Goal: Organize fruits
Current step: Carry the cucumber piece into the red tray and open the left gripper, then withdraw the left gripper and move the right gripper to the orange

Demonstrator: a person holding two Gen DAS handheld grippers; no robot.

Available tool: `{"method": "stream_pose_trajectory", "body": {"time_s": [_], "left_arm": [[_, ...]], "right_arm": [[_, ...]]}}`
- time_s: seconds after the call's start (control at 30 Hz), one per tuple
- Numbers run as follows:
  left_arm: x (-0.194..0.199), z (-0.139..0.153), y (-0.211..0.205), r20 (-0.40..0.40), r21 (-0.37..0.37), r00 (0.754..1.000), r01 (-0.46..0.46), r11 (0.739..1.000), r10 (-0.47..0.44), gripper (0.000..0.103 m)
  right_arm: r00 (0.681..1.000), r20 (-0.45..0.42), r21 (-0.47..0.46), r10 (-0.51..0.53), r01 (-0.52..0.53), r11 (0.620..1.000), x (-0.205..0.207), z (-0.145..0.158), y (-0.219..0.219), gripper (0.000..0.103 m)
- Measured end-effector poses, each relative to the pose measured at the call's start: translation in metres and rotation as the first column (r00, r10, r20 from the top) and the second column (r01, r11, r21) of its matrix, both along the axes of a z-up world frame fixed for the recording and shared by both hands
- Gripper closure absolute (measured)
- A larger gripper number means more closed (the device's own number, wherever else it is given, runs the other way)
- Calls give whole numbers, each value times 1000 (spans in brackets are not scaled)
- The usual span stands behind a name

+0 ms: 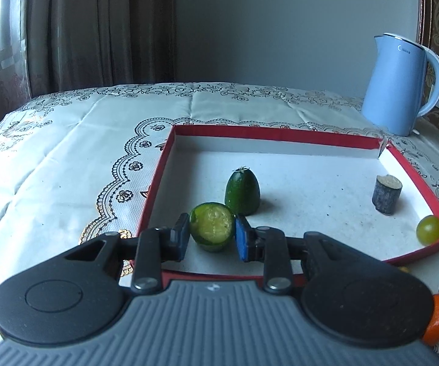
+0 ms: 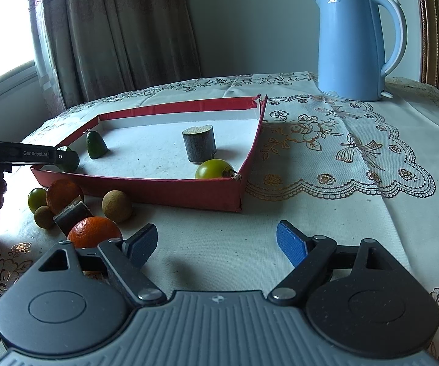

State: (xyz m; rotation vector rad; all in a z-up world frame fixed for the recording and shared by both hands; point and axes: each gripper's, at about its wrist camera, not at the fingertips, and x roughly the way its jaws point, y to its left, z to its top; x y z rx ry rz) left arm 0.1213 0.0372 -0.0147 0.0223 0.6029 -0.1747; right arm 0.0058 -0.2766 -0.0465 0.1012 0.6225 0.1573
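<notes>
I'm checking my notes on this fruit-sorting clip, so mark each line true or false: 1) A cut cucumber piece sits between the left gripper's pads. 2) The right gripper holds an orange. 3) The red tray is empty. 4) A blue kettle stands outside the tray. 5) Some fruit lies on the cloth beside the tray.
1) True: the cut cucumber piece is between the left gripper pads, inside the red tray.
2) False: the right gripper is open and empty; the orange lies beside it.
3) False: it also holds a cucumber tip, a stem chunk and a green fruit.
4) True: the blue kettle.
5) True.
</notes>
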Motion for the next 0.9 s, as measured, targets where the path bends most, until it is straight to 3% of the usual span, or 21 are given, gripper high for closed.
{"method": "stream_pose_trajectory", "body": {"time_s": [0.1,0.17,0.2,0.47,0.57,0.63,0.77,0.9], "left_arm": [[-1,-2,-3,7,23,1000,-15,1000,15,50],[-4,0,-3,22,22,1000,-13,1000,13,44],[-6,0,-1,34,19,999,-15,1000,15,35],[-33,11,7,91,-20,996,-9,1000,11,27],[-54,16,14,148,-27,987,-60,998,64,13],[-67,20,21,182,-28,979,-87,996,90,10],[-90,20,39,158,-62,981,-106,992,115,4],[-103,8,47,108,-35,988,-106,994,109,2]], "right_arm": [[1000,0,0,0,0,1000,0,0,0,17],[1000,0,0,0,0,1000,0,0,0,17],[1000,0,0,0,0,1000,0,0,0,17],[1000,0,-1,0,0,1000,0,0,1,17],[1000,0,-1,0,0,1000,0,0,1,17],[1000,0,-2,0,0,1000,0,0,1,17],[1000,-2,-15,1,-1,1000,0,-1,3,17],[1000,-8,-52,5,-5,999,1,-1,8,15]]}}
